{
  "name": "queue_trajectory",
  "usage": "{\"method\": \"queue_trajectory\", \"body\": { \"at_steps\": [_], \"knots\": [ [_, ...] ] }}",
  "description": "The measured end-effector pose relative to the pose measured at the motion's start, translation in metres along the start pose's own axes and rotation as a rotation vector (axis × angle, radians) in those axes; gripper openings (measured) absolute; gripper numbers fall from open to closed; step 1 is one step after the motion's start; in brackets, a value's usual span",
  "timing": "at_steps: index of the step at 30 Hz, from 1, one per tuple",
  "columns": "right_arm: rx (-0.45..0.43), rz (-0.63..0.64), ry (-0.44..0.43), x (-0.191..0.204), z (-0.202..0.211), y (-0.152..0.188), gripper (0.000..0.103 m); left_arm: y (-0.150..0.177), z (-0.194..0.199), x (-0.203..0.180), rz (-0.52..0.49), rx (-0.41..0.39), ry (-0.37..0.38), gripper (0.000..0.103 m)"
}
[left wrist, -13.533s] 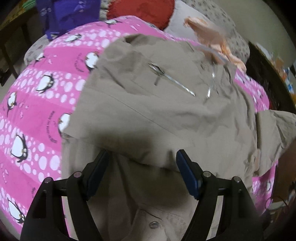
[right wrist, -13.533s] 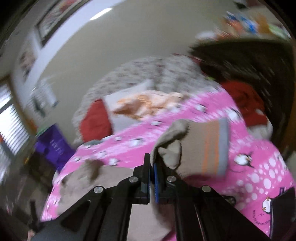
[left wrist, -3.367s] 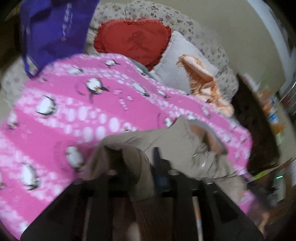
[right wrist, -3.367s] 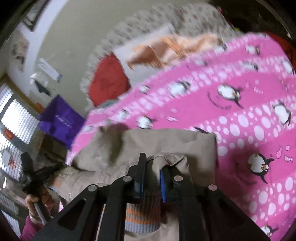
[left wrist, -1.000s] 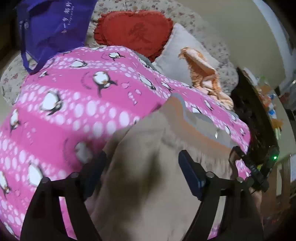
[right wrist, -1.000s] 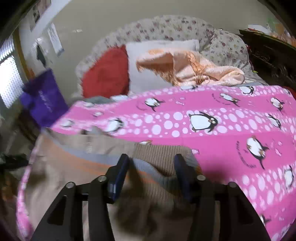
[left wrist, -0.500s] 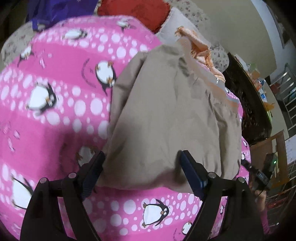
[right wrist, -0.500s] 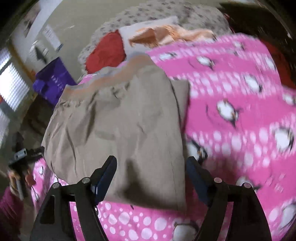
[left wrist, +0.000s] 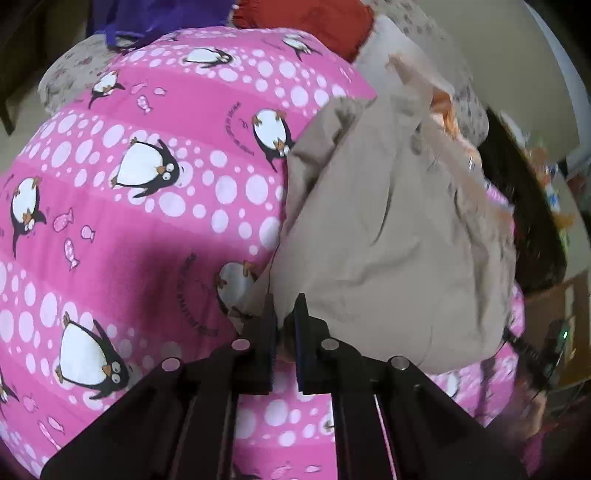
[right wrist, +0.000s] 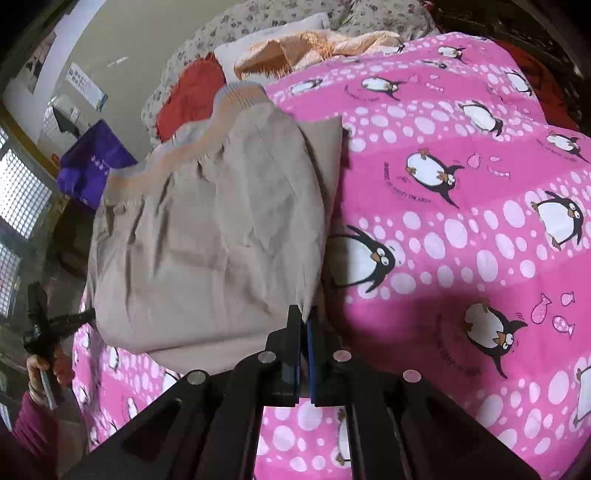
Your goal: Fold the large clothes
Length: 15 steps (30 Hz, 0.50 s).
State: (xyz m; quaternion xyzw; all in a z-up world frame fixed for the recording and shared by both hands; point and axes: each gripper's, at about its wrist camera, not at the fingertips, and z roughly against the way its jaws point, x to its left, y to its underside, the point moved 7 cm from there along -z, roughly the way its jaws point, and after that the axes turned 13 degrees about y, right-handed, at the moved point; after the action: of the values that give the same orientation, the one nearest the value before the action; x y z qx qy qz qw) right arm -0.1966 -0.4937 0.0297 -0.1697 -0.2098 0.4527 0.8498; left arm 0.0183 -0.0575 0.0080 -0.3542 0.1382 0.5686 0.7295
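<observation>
A beige jacket (left wrist: 388, 236) lies folded in a thick rectangle on the pink penguin bedspread (left wrist: 147, 206). Its ribbed grey-and-orange hem (right wrist: 236, 98) is at the far end. My left gripper (left wrist: 284, 314) is shut on the jacket's near left corner. My right gripper (right wrist: 303, 321) is shut on the jacket (right wrist: 207, 236) at its near right corner. Both corners are pinched at the near folded edge, low over the bedspread (right wrist: 461, 221).
At the head of the bed are a red heart cushion (left wrist: 314, 18), a white pillow (right wrist: 273, 33) and a peach blanket (right wrist: 317, 48). A purple bag (right wrist: 92, 162) hangs at the bed's left. Dark furniture (left wrist: 524, 206) stands on the right. The left hand (right wrist: 48, 365) shows in the right wrist view.
Both grippers were open half a second ago just short of the folded jacket. They have moved forward to its near corners and closed on the fabric.
</observation>
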Motion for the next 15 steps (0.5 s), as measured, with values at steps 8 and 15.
{"method": "queue_trajectory", "body": {
  "at_steps": [8, 15],
  "knots": [
    [-0.109, 0.1, -0.098, 0.066, 0.038, -0.025, 0.036, -0.02, 0.022, -0.038, -0.108, -0.098, 0.008, 0.059],
    [-0.067, 0.401, -0.09, 0.184, -0.036, -0.036, 0.03, -0.017, -0.013, -0.033, -0.104, -0.077, -0.065, 0.059]
  ]
}}
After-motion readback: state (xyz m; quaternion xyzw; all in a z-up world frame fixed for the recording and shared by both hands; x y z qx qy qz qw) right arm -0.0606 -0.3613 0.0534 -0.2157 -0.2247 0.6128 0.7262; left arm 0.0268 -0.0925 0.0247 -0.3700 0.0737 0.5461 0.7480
